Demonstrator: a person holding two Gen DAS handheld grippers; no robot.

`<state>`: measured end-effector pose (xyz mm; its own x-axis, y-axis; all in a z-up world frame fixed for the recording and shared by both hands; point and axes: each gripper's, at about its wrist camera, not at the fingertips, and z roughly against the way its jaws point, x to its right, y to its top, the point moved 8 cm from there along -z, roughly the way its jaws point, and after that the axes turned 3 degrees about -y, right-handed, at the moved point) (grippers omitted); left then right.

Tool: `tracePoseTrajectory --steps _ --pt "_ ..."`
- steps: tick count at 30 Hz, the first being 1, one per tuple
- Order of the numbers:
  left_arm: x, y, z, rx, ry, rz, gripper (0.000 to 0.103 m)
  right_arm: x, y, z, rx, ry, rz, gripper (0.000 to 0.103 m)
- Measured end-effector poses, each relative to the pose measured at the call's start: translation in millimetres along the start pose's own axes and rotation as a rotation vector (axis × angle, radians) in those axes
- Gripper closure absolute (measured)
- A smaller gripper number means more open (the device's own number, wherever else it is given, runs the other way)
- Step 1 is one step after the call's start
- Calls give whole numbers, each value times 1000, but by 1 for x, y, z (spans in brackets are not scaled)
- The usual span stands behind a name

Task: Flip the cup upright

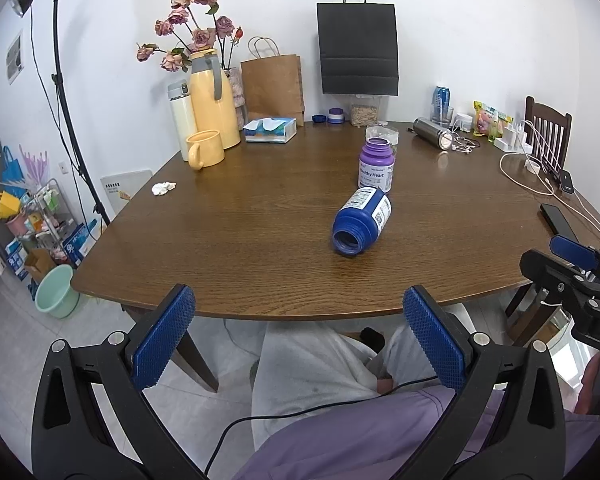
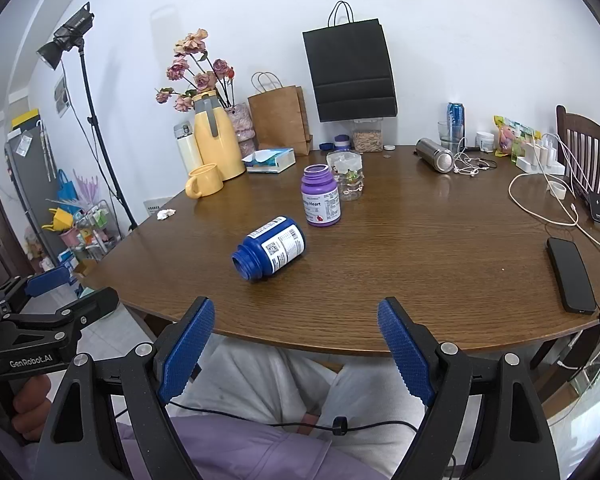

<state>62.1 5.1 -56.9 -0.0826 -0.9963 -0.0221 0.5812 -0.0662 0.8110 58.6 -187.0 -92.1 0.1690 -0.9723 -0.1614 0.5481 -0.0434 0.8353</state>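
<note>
A dark blue capless bottle [image 1: 362, 221] lies on its side on the wooden table [image 1: 240, 240], mouth toward me; the right wrist view shows the same blue bottle [image 2: 270, 249]. Behind it a purple bottle [image 1: 376, 164] stands upright with its mouth open, also visible as the purple bottle [image 2: 321, 195]. My left gripper [image 1: 300, 334] hangs open off the table's near edge, short of the blue bottle. My right gripper [image 2: 296, 350] is likewise open and holds nothing, below the near edge. Each gripper shows in the other's view at the side.
A yellow mug [image 1: 205, 149], yellow jug [image 1: 214, 100], tissue box [image 1: 271, 129] and paper bags stand at the back left. A clear jar [image 2: 346, 174] sits behind the purple bottle. A steel flask [image 2: 435, 154], cables and a phone [image 2: 571, 274] lie at the right.
</note>
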Motion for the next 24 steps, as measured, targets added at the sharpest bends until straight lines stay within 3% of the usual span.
tracePoseTrajectory --steps 24 --pt "3 -1 -3 -3 0 -1 0 -1 0 0 -3 3 4 15"
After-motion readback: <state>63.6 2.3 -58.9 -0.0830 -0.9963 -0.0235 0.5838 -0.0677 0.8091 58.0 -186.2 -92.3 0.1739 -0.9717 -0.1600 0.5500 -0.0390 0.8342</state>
